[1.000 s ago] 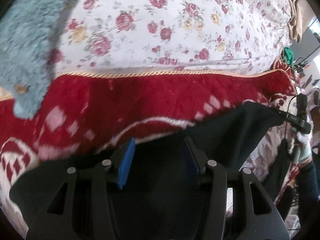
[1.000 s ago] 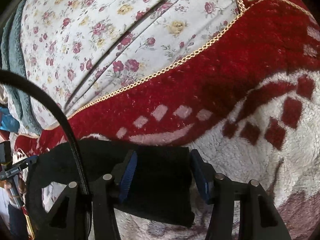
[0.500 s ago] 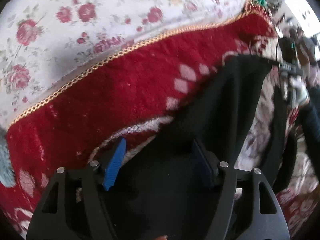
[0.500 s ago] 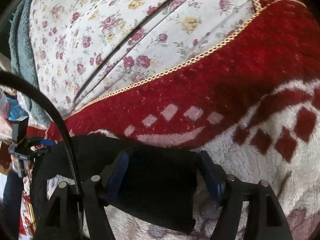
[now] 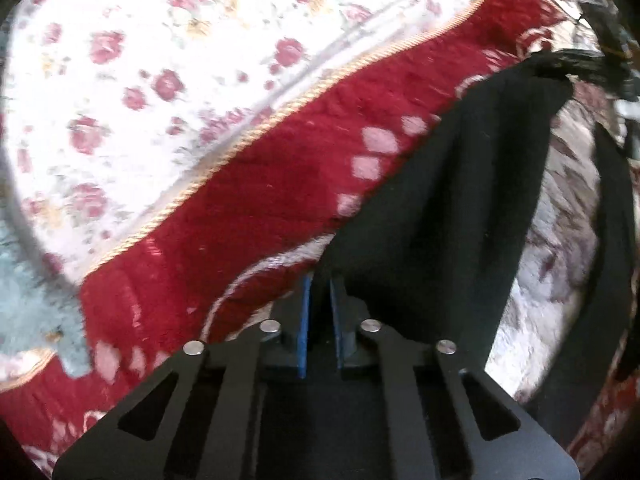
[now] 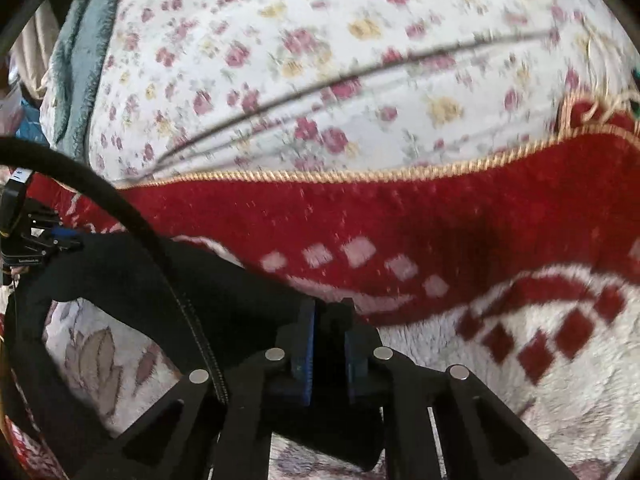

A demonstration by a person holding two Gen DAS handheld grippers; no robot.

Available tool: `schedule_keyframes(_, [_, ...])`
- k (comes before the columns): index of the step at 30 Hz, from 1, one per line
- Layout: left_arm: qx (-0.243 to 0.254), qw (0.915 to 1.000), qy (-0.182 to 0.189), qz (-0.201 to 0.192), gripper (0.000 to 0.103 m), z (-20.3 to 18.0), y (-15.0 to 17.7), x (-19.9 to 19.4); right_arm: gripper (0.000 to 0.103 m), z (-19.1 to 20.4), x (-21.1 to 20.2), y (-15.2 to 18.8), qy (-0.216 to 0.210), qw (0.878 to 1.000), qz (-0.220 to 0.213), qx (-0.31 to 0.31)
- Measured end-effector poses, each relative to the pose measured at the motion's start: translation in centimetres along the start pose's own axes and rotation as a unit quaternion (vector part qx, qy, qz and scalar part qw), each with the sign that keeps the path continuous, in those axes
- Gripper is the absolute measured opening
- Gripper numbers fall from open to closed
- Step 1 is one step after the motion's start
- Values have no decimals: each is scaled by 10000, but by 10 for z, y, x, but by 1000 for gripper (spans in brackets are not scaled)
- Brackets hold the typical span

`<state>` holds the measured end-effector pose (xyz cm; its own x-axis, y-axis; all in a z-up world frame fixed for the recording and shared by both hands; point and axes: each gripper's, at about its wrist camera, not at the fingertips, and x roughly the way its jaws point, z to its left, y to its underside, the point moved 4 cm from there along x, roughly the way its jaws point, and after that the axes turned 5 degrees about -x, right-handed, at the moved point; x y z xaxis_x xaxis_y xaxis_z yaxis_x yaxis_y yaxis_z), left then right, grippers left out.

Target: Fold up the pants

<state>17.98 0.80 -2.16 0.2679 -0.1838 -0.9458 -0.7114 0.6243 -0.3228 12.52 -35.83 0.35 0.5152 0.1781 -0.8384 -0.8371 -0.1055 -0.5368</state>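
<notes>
The black pants (image 5: 460, 208) hang stretched above a red-and-white patterned fleece blanket (image 5: 272, 184), pinched at one end by the left gripper (image 5: 319, 304) and at the other by the right gripper (image 6: 329, 328); each pair of blue-padded fingers is clamped tight on a fold of the dark cloth. Beyond the blanket's gold corded edge (image 6: 360, 174) lies a floral bedsheet (image 6: 320, 60), a broad flat stretch past the garment's upper edge. The left wrist view shows the cloth running taut up to the far gripper at top right, with a second black length drooping along the right rim over the pale fleece. Only the right wrist view shows a black cable (image 6: 120, 208) arching across the pants, a teal fuzzy blanket (image 6: 80, 60) at the sheet's left side, and the far gripper at the left rim.
</notes>
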Motion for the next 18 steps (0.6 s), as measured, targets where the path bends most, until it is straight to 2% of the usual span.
schedule_keyframes(4, [-319,9980,-179,-521,5,5,3,-41,11,8,-35,-16,-17,9988,-480,-15])
schedule_keyframes(7, [-558,9937,-192,-953,5,8,15,-89,11,11,-63,-25,38,9970,-769,-63])
schedule_keyframes(11, [-746,9868,-108,-1435,5,-26,47,-149,11,20,-89,-24,71,9952,-967,-137])
schedule_keyframes(14, [-664,9851,-36,-1588,5,-65,78,-165,11,33,-103,-4,65,9957,-901,-192])
schedule_keyframes(15, [-631,9849,104,-1611,5,-83,93,-168,11,37,-106,7,93,9960,-864,-215])
schedule_keyframes(18, [-567,9850,179,-1622,5,-126,127,-165,11,43,-112,49,138,9980,-583,-197])
